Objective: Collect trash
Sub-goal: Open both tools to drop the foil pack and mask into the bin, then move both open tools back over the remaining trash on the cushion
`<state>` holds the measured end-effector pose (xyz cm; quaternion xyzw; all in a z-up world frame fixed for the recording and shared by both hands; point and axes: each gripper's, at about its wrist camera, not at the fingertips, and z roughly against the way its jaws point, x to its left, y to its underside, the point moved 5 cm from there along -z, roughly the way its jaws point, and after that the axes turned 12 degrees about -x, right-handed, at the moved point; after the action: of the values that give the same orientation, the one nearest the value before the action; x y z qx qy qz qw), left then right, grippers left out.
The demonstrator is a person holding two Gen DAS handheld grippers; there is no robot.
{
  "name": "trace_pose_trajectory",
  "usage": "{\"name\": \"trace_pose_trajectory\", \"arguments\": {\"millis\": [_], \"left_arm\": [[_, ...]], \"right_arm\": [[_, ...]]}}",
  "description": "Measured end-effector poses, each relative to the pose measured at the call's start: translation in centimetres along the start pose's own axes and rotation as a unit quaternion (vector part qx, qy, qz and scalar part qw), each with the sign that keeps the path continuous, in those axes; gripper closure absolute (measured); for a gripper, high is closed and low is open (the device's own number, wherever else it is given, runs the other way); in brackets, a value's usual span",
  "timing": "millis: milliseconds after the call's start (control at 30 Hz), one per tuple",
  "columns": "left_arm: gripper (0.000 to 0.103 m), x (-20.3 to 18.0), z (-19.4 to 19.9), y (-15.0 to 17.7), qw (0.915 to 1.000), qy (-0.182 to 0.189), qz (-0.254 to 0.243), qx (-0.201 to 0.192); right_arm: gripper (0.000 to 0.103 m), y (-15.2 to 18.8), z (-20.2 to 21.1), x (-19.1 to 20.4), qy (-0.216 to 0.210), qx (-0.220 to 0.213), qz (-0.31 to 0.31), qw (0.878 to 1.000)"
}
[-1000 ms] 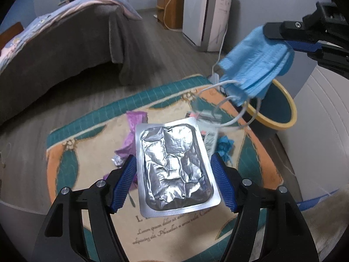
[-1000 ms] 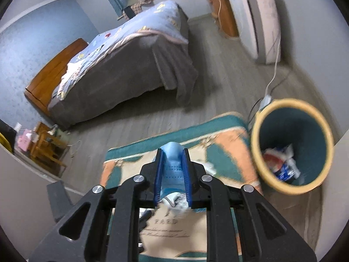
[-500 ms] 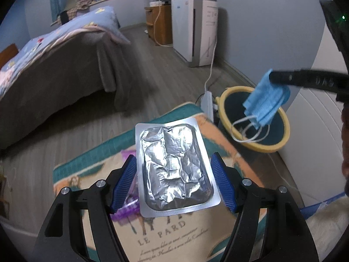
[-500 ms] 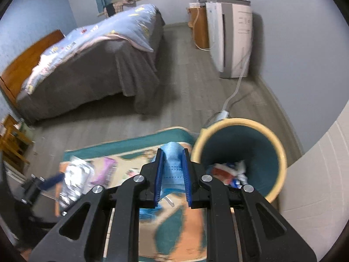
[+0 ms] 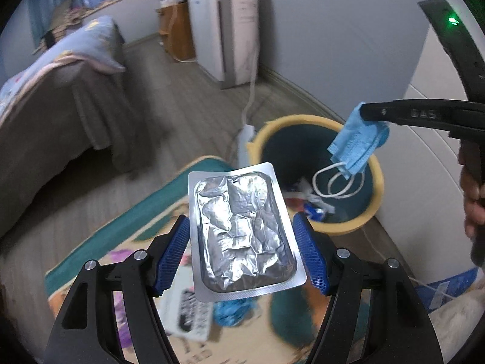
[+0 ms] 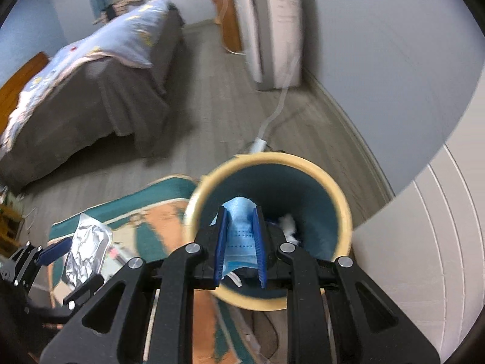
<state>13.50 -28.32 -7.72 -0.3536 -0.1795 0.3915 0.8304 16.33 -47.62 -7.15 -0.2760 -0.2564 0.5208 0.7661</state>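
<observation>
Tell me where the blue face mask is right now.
The blue face mask is pinched in the right gripper, hanging above the open yellow-rimmed bin; in the left wrist view it shows at right.

You hold a crinkled silver foil pack (image 5: 244, 230) between blue mesh-textured pads (image 5: 309, 254) on black fingers. Your other gripper (image 6: 239, 239), black with blue pads, holds a light blue mask (image 6: 239, 236) with white ear loops (image 5: 336, 182). The bin (image 5: 374, 182) is dark teal inside with a pale yellow rim. The rug (image 6: 169, 212) shows teal, orange and cream patches. The floor (image 5: 188, 121) is grey wood-grain; the bedspread (image 6: 121, 36) is pale blue with small prints.
</observation>
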Motion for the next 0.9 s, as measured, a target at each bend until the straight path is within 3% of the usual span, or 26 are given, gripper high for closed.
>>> {"name": "trace_pose_trajectory", "arguments": {"millis": [233,433,500,533,567,633,733,867,900], "left_arm": [[0.032,-4.2,-4.5,-0.2,0.9989,0.029,-0.032,0.020],[0.032,-5.9,-7.2,-1.8,0.9985,0.035,-0.042,0.005],[0.023,-5.9,-6.9,-2.3,0.9989,0.033,-0.032,-0.006],[0.016,-5.6,-6.6,-2.6,0.9991,0.033,-0.023,-0.015],[0.015,-5.5,-6.3,-2.7,0.9990,0.033,-0.021,-0.020],[0.011,-5.2,-5.8,-2.8,0.9989,0.028,-0.024,-0.027],[0.007,-4.3,-4.9,-2.7,0.9990,0.012,-0.027,-0.032],[0.006,-1.8,-2.6,-1.9,0.9990,-0.002,-0.012,-0.043],[0.006,-1.0,-2.2,-1.7,0.9990,-0.006,-0.006,-0.043]], "right_arm": [[0.086,1.6,-3.0,-5.1,0.055,0.033,-0.039,0.997],[0.084,1.1,-2.8,-5.7,0.062,0.012,-0.054,0.997],[0.066,0.8,-2.4,-5.9,0.060,0.002,-0.066,0.996],[0.050,0.8,-2.2,-5.9,0.062,-0.001,-0.068,0.996],[0.043,0.7,-2.0,-6.0,0.065,-0.006,-0.068,0.996],[0.042,0.5,-1.9,-6.1,0.068,-0.008,-0.068,0.995],[0.023,0.3,-1.7,-6.1,0.063,-0.009,-0.083,0.995],[0.006,-0.6,-1.1,-4.3,0.048,-0.023,-0.069,0.996],[0.006,-0.8,-0.8,-3.8,0.044,-0.028,-0.064,0.997]]}}
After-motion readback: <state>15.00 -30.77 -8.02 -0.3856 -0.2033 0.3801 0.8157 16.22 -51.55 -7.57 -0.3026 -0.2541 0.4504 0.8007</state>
